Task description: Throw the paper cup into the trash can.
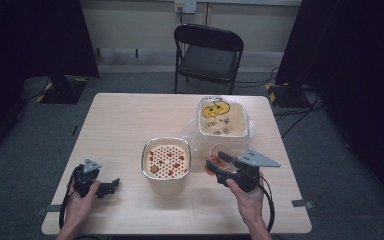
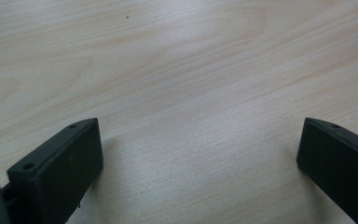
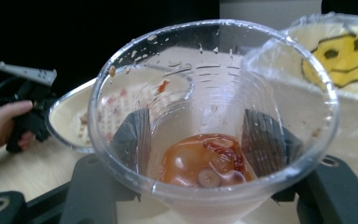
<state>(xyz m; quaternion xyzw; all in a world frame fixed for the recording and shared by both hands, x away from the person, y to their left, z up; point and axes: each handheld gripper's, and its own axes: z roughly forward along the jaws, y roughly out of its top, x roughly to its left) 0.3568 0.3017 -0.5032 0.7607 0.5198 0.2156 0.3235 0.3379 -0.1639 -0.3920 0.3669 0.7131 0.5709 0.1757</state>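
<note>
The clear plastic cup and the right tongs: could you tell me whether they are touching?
Touching. In the right gripper view, both jaws of the right tongs press against the outside wall of the clear plastic cup, seen through the plastic.

chair (image 1: 209, 52): black folding one, sits behind the table's far edge
floor (image 1: 130, 82): grey carpet, cables (image 1: 300, 112) trailing on the right
backdrop (image 1: 360, 60): dark curtains on both sides
</note>
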